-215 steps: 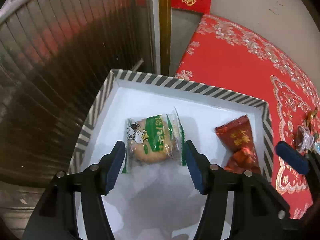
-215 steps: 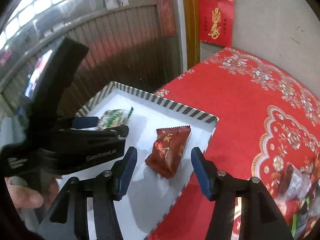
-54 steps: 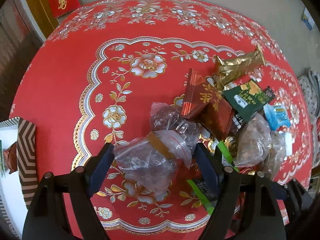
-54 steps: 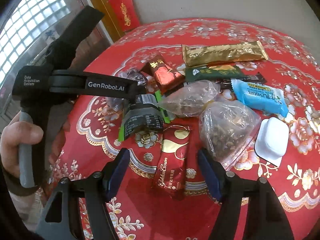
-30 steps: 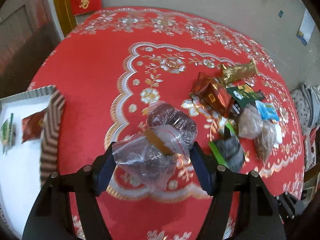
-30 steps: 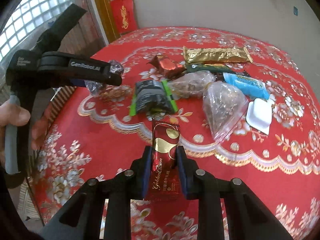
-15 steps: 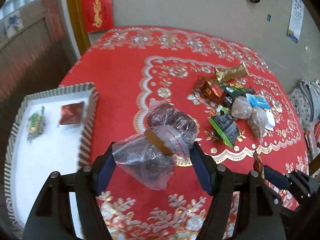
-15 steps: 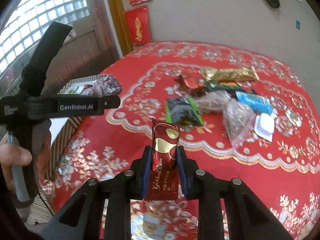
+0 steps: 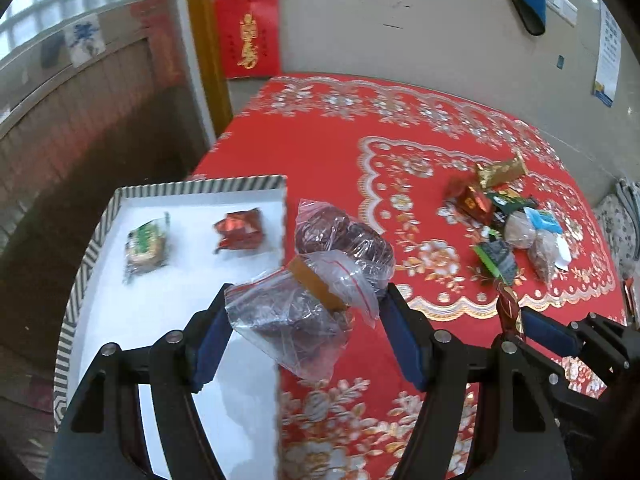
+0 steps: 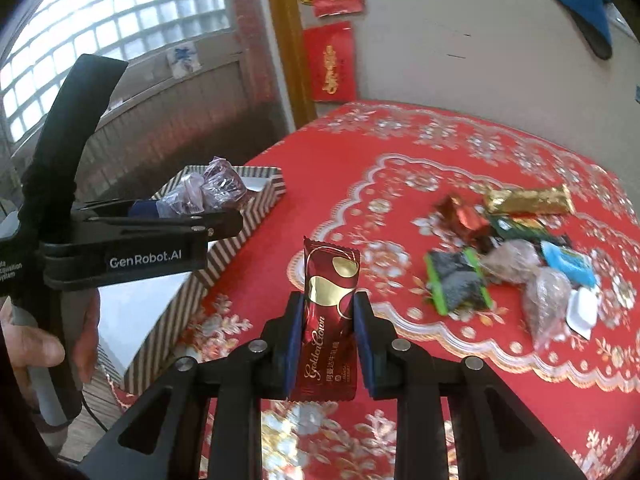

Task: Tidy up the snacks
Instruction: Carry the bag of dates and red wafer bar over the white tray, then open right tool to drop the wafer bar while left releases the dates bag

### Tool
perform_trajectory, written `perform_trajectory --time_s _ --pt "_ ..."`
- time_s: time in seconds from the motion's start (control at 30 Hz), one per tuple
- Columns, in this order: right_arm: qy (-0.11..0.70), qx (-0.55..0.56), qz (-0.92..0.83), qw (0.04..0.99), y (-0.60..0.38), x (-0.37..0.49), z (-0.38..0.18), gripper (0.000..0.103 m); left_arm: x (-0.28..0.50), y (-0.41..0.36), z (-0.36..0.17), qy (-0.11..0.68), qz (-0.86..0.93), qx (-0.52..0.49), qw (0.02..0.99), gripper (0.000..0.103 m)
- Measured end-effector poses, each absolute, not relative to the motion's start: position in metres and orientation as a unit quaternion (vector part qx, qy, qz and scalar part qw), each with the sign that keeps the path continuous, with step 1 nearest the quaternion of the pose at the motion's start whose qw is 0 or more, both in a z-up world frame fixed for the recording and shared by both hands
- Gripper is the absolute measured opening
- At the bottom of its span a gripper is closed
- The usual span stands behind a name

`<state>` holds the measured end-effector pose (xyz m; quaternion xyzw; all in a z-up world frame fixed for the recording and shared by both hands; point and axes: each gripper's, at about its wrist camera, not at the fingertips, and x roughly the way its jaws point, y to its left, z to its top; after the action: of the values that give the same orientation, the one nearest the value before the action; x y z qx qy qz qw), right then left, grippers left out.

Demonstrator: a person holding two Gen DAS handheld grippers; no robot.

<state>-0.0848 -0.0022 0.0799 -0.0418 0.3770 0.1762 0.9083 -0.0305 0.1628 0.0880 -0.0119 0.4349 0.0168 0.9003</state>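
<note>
My left gripper (image 9: 306,332) is shut on a clear plastic bag of dark dried fruit (image 9: 320,284) and holds it in the air over the right edge of the striped white tray (image 9: 200,186). The tray holds a green biscuit packet (image 9: 146,242) and a red packet (image 9: 239,229). My right gripper (image 10: 325,340) is shut on an upright dark red Golden Crown bar (image 10: 330,320), above the red tablecloth. The left gripper with its bag (image 10: 212,192) shows at the left in the right wrist view.
A pile of snacks (image 10: 516,256) lies on the right of the red tablecloth (image 10: 400,184): gold bar, red and green packets, clear bags, blue packet, white cup. The tray's striped wall (image 10: 224,248) stands at the table's left edge. Walls lie behind.
Both grippers have moved left, away from the snack pile and toward the tray, each carrying its snack. The bag now hangs over the tray's right edge.
</note>
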Motion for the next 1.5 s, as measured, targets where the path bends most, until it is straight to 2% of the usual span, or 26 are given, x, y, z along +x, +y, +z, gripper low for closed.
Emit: perform_trajectory --time_s 0.83,1.5 --pt "0.383 -0.092 0.245 0.886 0.119 -0.047 0.08 0.025 -0.038 0.278 0.066 0.45 0.099 -0.047 0.886 0.071" --pt "0.419 -0.12 0.263 0.86 0.189 -0.008 0.045 0.025 -0.032 0.318 0.029 0.486 0.122 -0.063 0.863 0.071"
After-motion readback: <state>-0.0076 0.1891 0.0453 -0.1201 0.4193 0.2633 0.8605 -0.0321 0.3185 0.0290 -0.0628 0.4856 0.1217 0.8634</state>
